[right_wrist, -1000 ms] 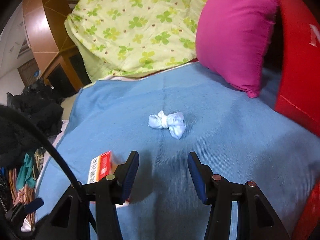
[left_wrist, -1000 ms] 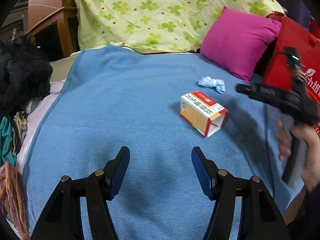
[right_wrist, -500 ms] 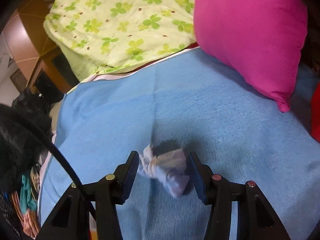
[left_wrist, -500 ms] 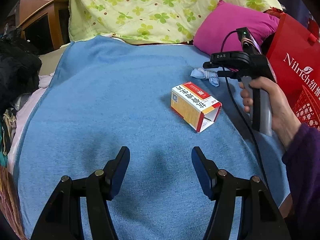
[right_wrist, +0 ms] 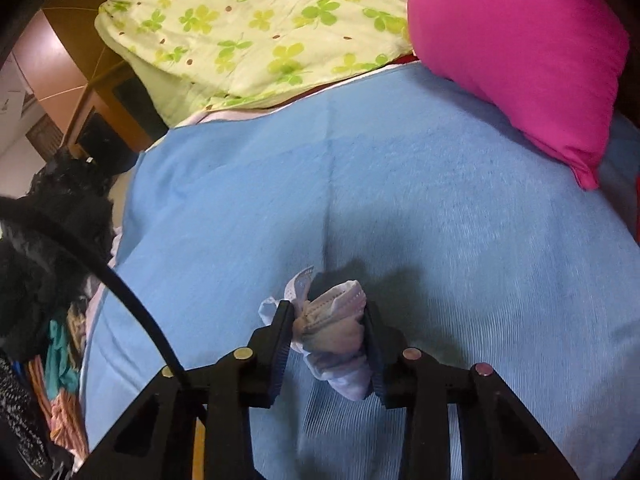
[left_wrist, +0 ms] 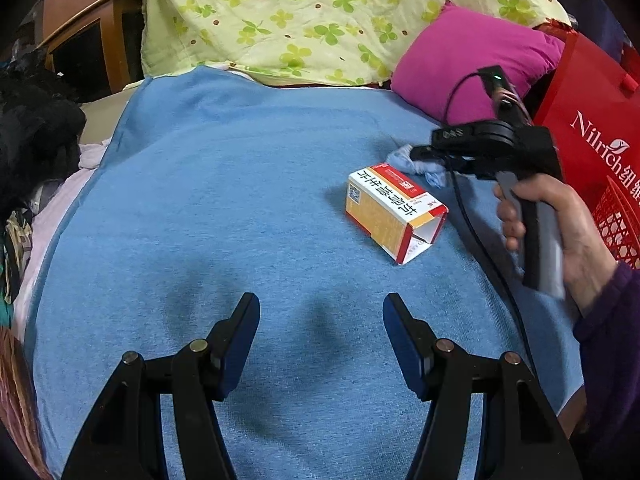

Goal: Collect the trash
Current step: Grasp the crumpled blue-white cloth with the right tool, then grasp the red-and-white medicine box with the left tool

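The right gripper (right_wrist: pixel 326 334), jaws closing on the crumpled face mask (right_wrist: pixel 332 328), should secure both folds before lifting toward the red bag (left_wrist: pixel 592 128) at three o'clock.

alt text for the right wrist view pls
The right gripper is closing on a crumpled face mask lying on a blue blanket, its pads pressing the mask from both sides. Beyond it sit a pink pillow and a green clover-print quilt.
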The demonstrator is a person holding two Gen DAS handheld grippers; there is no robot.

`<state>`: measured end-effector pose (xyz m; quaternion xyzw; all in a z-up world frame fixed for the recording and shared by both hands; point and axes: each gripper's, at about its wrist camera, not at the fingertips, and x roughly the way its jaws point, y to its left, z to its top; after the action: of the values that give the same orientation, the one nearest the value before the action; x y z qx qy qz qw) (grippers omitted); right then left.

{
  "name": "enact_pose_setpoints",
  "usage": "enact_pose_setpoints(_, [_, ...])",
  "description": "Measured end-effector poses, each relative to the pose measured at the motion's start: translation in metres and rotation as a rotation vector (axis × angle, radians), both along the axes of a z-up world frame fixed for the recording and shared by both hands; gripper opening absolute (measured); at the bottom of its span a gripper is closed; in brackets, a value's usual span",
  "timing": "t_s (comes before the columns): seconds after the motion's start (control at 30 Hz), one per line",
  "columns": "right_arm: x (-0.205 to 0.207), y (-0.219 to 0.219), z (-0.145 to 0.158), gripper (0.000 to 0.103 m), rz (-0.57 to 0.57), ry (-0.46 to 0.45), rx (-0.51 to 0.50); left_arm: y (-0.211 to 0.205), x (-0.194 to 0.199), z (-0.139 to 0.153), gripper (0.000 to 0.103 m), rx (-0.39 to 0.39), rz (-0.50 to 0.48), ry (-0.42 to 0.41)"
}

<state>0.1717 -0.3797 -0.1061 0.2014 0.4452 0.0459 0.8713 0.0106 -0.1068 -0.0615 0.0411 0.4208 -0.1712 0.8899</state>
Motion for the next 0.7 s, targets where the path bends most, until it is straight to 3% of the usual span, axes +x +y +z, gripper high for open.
enact_pose_setpoints(0.13, [-0.027,0.001,0.006,0.036,-0.019,0.005,-0.006,0.003,0.001,0.0,0.065,-0.008,0.012,0.003])
enact_pose_setpoints(0.37, [-0.1,0.011,0.027,0.036,-0.081,0.012,-0.134,0.001,0.002,0.001,0.065,-0.024,0.006,0.005])
enact_pose_setpoints(0.47, [-0.133,0.014,0.027,0.036,-0.094,0.044,-0.113,-0.005,0.002,0.001,0.065,-0.03,-0.008,0.005])
enact_pose_setpoints(0.7, [-0.202,0.028,0.018,0.036,-0.069,0.071,-0.012,-0.028,0.025,0.019,0.065,-0.129,-0.043,0.054])
